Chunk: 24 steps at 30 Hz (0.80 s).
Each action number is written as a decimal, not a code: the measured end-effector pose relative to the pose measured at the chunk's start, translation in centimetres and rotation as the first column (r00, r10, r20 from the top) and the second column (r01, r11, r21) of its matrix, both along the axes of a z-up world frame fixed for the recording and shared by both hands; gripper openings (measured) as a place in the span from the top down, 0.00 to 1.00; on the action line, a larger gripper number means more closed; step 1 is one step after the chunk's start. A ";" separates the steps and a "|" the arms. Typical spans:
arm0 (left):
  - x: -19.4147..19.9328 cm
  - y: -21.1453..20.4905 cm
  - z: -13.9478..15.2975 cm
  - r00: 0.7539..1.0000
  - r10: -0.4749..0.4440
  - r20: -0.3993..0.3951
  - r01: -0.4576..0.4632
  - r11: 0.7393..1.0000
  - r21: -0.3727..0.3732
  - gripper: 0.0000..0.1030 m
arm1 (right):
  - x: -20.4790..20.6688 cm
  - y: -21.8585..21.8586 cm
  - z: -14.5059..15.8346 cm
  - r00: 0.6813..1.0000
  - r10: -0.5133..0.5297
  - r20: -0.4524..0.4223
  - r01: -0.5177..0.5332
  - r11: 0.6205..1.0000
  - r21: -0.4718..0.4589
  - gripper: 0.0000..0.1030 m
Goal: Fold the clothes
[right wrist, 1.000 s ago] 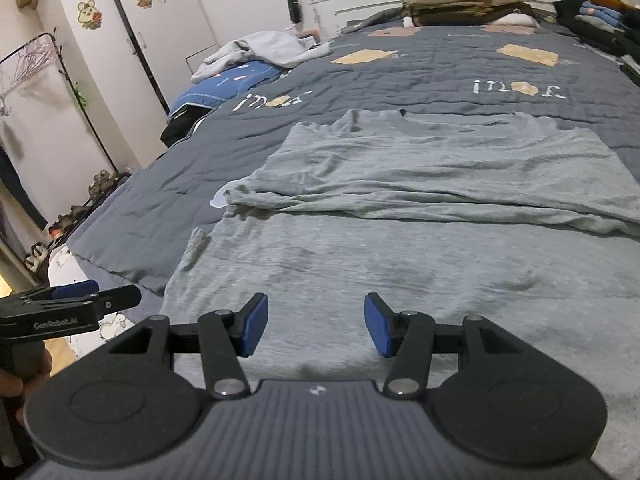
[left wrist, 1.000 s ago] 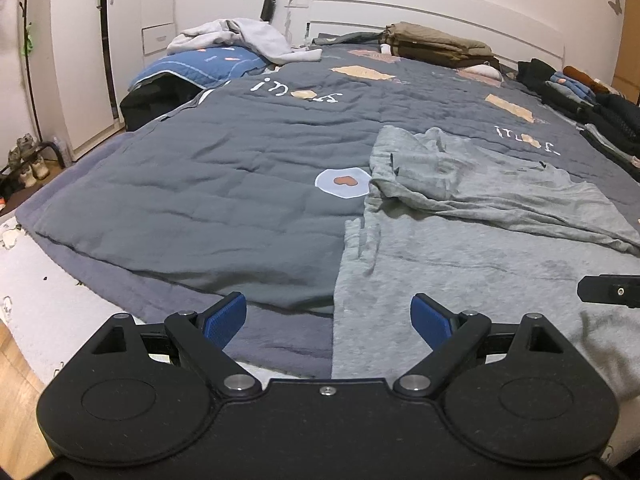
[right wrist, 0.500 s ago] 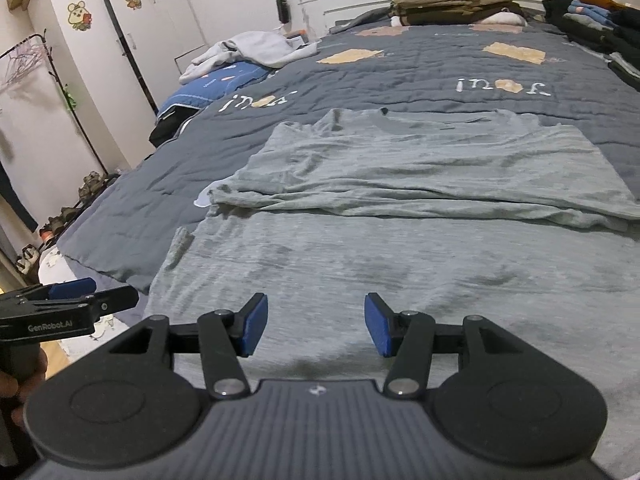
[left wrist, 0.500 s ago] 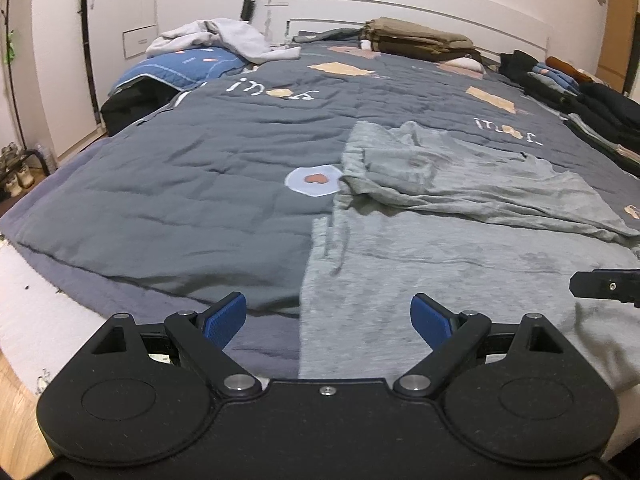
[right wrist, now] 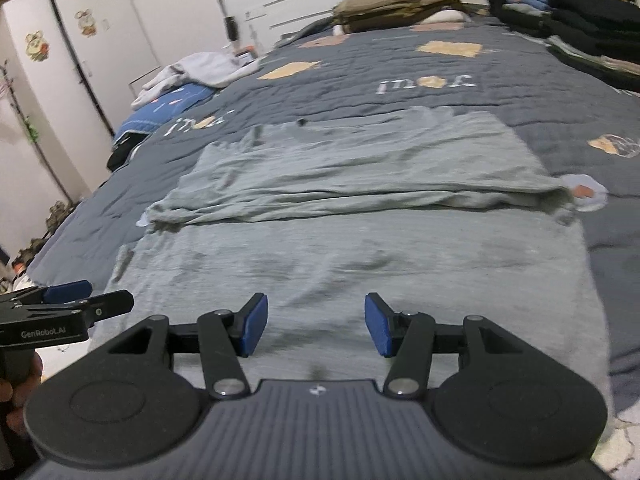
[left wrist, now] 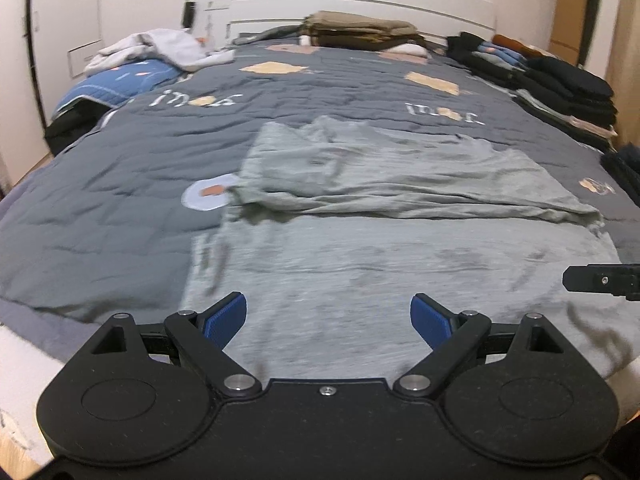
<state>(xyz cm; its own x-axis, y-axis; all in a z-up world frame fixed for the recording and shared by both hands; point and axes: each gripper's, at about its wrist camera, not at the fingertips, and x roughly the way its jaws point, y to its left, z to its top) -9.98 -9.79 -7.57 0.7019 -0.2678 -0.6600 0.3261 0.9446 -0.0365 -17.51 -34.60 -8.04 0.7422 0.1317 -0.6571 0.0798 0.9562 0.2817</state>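
Grey long-sleeve top (left wrist: 400, 264) is spread on the bed's quilt (left wrist: 120, 184), filling the middle and lower part of both wrist views. Its upper portion is already folded over — there's a thick cross-wise fold running through the middle of the frame, with the flat single layer below it running down to the near edge of the bed.

Left gripper (left wrist: 328, 320) hovers over the lower left part of the cloth, jaws wide apart with nothing between them. Right gripper (right wrist: 316, 328) sits over the lower middle of the cloth in its own view, jaws about half open, also empty. Neither seems to touch the fabric.

My read: the next move is grabbing the near hem at both corners and carrying it up over the fold. To do that well I'd spread the two grippers out toward the outer corners, pinch the hem only and not the quilt under it, then lift both sides together so the edge stays straight — thin jersey like this sags in the middle if one side leads.
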 end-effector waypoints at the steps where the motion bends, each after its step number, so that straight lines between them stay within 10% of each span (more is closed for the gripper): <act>1: -0.1 -0.6 0.0 1.000 -0.012 0.000 0.012 1.000 0.000 0.14 | -0.3 -0.5 0.0 1.000 -0.011 0.000 0.011 1.000 -0.002 0.49; 24: -1.8 -13.4 -1.7 0.966 -0.256 -0.027 0.256 0.967 0.015 0.14 | -6.7 -11.5 -1.6 0.967 -0.254 -0.013 0.254 0.967 0.001 0.48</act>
